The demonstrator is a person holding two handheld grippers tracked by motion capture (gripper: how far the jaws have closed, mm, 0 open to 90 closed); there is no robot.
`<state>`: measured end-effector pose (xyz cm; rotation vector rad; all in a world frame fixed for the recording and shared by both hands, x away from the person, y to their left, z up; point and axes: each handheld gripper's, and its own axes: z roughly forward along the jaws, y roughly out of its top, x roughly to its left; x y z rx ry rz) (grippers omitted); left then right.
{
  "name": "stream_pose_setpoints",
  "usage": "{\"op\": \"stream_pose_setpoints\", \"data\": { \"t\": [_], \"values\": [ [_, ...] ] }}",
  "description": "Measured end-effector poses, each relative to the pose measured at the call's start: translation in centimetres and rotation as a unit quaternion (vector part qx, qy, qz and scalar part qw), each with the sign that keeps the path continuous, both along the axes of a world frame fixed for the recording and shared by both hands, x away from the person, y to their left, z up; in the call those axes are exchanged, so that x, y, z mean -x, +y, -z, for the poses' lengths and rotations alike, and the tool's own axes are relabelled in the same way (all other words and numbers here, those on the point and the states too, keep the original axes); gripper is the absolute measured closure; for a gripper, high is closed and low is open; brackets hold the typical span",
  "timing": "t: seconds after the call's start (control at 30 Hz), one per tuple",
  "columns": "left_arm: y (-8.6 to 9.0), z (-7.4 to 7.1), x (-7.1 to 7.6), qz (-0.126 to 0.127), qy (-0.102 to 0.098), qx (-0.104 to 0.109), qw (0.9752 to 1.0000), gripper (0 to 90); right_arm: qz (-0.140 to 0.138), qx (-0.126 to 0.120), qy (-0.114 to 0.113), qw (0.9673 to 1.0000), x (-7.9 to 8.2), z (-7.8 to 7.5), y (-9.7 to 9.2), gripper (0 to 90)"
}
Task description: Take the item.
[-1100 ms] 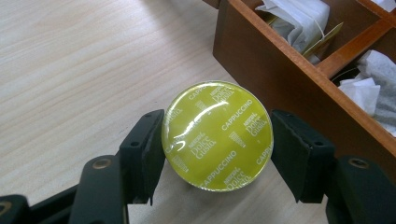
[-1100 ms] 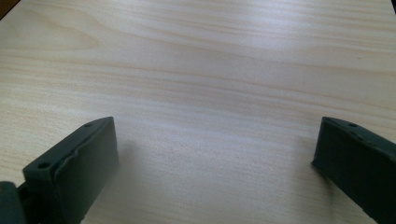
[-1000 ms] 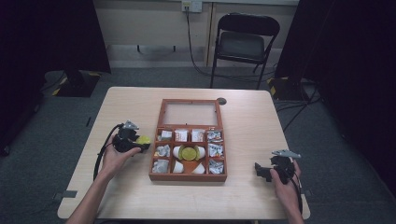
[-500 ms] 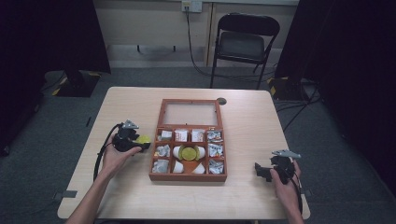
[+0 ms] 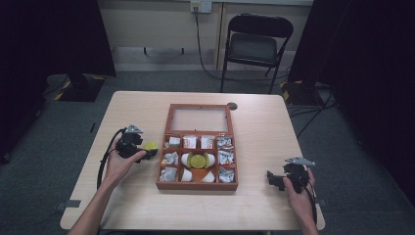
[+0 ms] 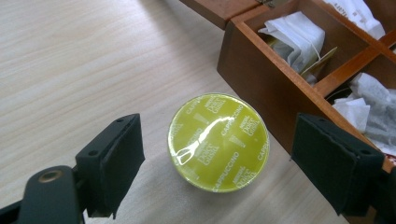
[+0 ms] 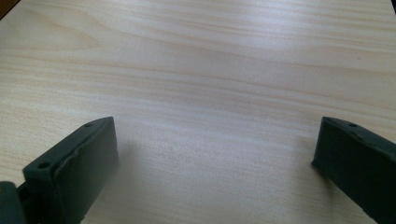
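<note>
A yellow-green coffee capsule [image 6: 218, 141] with a foil lid lies on the table just left of the wooden compartment box [image 5: 195, 186]. My left gripper [image 6: 217, 125] stands around it, and its jaws have just been opening. Gaps show on both sides of the capsule, so the pads [image 6: 116, 158] do not touch it. In the high view the left gripper [image 5: 147, 152] sits beside the capsule [image 5: 150, 145] at the box's left wall. My right gripper [image 5: 272, 179] rests open near the table's right front, with bare wood between its jaws [image 7: 215, 135].
The box [image 6: 261, 88] holds tea bags [image 6: 294, 37], white pods and another yellow capsule [image 5: 197, 159]; its glass lid [image 5: 199, 119] lies open toward the back. A folding chair [image 5: 254, 44] stands behind the table. Bare table stretches left of the left gripper.
</note>
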<state>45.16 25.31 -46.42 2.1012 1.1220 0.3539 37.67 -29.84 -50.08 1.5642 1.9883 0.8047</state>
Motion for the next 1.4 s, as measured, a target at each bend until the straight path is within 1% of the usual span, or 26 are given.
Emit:
{"op": "stream_pose_setpoints", "data": {
  "t": [0.07,0.13,0.2,0.23,0.27,0.4,0.47,0.5,0.6,0.67,0.7,0.73,0.8,0.87,0.93,0.97,1.0,1.03,1.07,1.13,1.17,1.2,1.23,1.27,1.33,1.4],
  "values": [
    [0.1,-0.3,0.1,-0.002,-0.006,0.002,1.0,16.7,0.0,0.0,0.0,1.0,0.0,0.0,0.0,0.0],
    [0.2,-0.5,0.3,-0.004,-0.011,0.009,0.9999,16.7,0.0,0.0,0.0,1.0,0.0,0.0,0.0,0.0],
    [0.4,-0.9,0.5,-0.003,-0.022,0.017,0.9996,16.7,0.0,0.0,0.0,1.0,0.0,0.0,0.0,0.0],
    [0.5,-1.0,0.5,-0.003,-0.022,0.017,0.9996,16.7,0.0,0.0,0.0,1.0,0.0,0.0,0.0,0.0],
    [0.7,-1.3,0.7,-0.005,-0.026,0.025,0.9993,16.7,0.0,0.0,0.0,1.0,0.0,0.0,0.0,0.0],
    [0.7,-1.6,0.9,-0.008,-0.03,0.029,0.9991,16.8,-0.001,0.0,0.001,1.0,0.0,0.0,0.0,0.0],
    [0.7,-1.8,1.1,-0.01,-0.031,0.029,0.9991,16.9,-0.001,0.0,0.001,1.0,0.0,0.0,0.0,0.0],
    [0.7,-2.0,1.2,-0.013,-0.03,0.023,0.9992,16.8,-0.001,0.0,0.0,1.0,0.0,0.0,0.0,0.0],
    [0.8,-2.4,1.7,-0.013,-0.032,0.019,0.9992,16.7,-0.002,0.0,0.0,1.0,0.0,0.0,0.0,0.0],
    [1.3,-3.0,2.2,-0.014,-0.036,0.019,0.9991,16.7,-0.001,0.0,0.0,1.0,0.0,0.0,0.0,0.0],
    [1.3,-3.0,2.2,-0.014,-0.036,0.019,0.9991,16.7,-0.001,0.0,0.0,1.0,0.0,0.0,0.0,0.0],
    [1.6,-3.2,2.6,-0.015,-0.038,0.017,0.999,16.6,-0.002,0.0,0.0,1.0,0.0,0.0,0.0,0.0],
    [1.8,-3.3,2.8,-0.013,-0.038,0.013,0.9991,16.7,-0.002,-0.001,0.001,1.0,0.0,0.0,0.0,0.0],
    [2.1,-3.7,3.2,-0.021,-0.044,0.008,0.9988,16.7,-0.001,0.0,0.0,1.0,0.0,0.0,0.0,0.0],
    [2.6,-4.1,3.6,-0.015,-0.044,0.013,0.9988,16.7,-0.001,0.0,0.0,1.0,0.0,0.0,0.0,0.0],
    [2.7,-4.2,3.8,-0.016,-0.046,0.014,0.9987,16.7,-0.001,0.0,0.001,1.0,0.0,0.0,0.0,0.0],
    [3.1,-4.4,4.3,-0.018,-0.049,0.01,0.9986,16.7,-0.001,0.0,0.0,1.0,0.0,0.0,0.0,0.0],
    [3.1,-4.4,4.3,-0.018,-0.049,0.01,0.9986,16.7,-0.001,0.0,0.0,1.0,0.0,0.0,0.0,0.0],
    [3.3,-4.4,4.5,-0.022,-0.049,0.007,0.9985,16.7,-0.001,0.0,0.0,1.0,0.0,0.0,0.0,0.0],
    [3.8,-4.3,4.9,-0.031,-0.053,0.009,0.9981,16.7,-0.001,0.0,0.001,1.0,0.0,0.0,0.0,0.0],
    [4.0,-4.2,5.1,-0.036,-0.053,0.013,0.9979,16.7,-0.001,0.0,0.001,1.0,0.0,0.0,0.0,0.0],
    [4.7,-3.8,5.3,-0.043,-0.052,0.013,0.9976,16.6,-0.001,0.0,0.0,1.0,0.0,0.0,0.0,0.0],
    [4.7,-3.8,5.3,-0.043,-0.052,0.013,0.9976,16.6,-0.001,0.0,0.0,1.0,0.0,0.0,0.0,0.0],
    [5.1,-3.5,5.5,-0.051,-0.051,0.01,0.9973,16.6,-0.001,0.0,0.001,1.0,0.0,0.0,0.0,0.0],
    [6.1,-2.9,5.7,-0.072,-0.045,0.01,0.9963,16.6,-0.001,0.0,0.001,1.0,0.0,0.0,0.0,0.0],
    [6.8,-2.4,5.9,-0.077,-0.034,0.009,0.9964,16.8,-0.001,0.0,0.001,1.0,0.0,0.0,0.0,0.0]
  ]
}}
